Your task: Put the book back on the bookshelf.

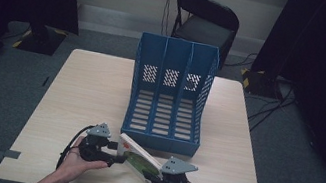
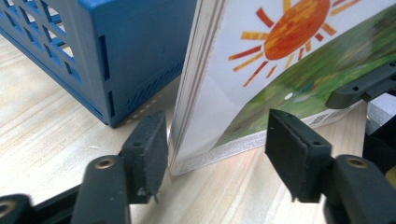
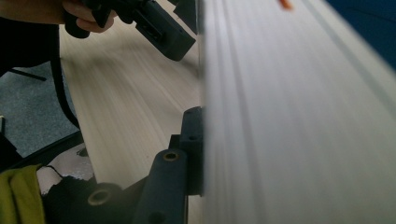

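Note:
A picture book (image 1: 138,161) with an orange sun and green grass on its cover stands tilted on its edge near the table's front, just in front of the blue three-slot file rack (image 1: 177,56). My right gripper (image 1: 167,177) is shut on the book's near end. In the right gripper view one finger (image 3: 192,140) presses flat against the book (image 3: 289,116), and the other is hidden behind it. My left gripper (image 2: 219,154) is open, its pads astride the corner of the book (image 2: 261,79) without touching it, right beside the rack's front corner (image 2: 135,46).
The wooden table (image 1: 84,93) has bare room left and right of the rack. A black folding chair (image 1: 206,23) stands behind the table's far edge. Dark stands and cables lie on the floor at both sides.

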The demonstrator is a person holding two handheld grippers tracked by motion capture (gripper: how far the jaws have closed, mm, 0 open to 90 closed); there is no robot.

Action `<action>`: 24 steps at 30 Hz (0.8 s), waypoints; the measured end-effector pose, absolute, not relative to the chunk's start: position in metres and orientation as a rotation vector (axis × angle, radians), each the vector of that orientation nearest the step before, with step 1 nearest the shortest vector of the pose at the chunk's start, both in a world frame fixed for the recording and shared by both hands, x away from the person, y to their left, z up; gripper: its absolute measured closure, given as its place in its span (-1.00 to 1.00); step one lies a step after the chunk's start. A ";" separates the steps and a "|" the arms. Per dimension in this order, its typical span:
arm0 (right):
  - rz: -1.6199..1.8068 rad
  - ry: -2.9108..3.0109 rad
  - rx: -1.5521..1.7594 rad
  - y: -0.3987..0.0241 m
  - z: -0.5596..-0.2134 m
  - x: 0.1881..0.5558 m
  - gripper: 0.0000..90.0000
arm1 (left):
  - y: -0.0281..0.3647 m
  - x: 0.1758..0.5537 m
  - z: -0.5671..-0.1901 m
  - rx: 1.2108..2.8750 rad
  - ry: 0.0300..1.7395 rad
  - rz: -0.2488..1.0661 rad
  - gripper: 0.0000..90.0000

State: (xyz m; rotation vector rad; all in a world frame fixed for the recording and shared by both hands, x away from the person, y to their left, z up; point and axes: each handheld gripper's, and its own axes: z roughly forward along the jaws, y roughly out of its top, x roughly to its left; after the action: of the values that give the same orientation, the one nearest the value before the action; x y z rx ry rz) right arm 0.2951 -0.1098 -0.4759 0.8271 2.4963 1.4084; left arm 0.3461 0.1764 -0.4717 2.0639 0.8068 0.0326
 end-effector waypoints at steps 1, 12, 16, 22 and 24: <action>1.409 2.496 0.838 -0.110 -0.476 0.295 0.70 | 0.178 0.346 -0.471 2.062 0.816 0.042 -0.22; 1.439 2.512 0.888 -0.118 -0.474 0.298 0.70 | 0.188 0.351 -0.477 2.129 0.897 0.119 -0.32; 1.436 2.518 0.886 -0.118 -0.473 0.298 0.70 | 0.190 0.353 -0.482 2.183 1.000 0.174 -0.36; 1.441 2.522 0.882 -0.118 -0.471 0.299 0.70 | 0.196 0.358 -0.485 2.192 1.066 0.220 -0.39; 1.439 2.524 0.881 -0.118 -0.471 0.299 0.71 | 0.199 0.360 -0.487 2.198 1.099 0.238 -0.39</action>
State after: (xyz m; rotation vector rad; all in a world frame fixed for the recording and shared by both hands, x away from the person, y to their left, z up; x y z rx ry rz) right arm 0.2988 -0.1184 -0.4708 0.8807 2.5245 1.4391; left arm 0.3603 0.1991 -0.4872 2.1976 1.0988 0.2380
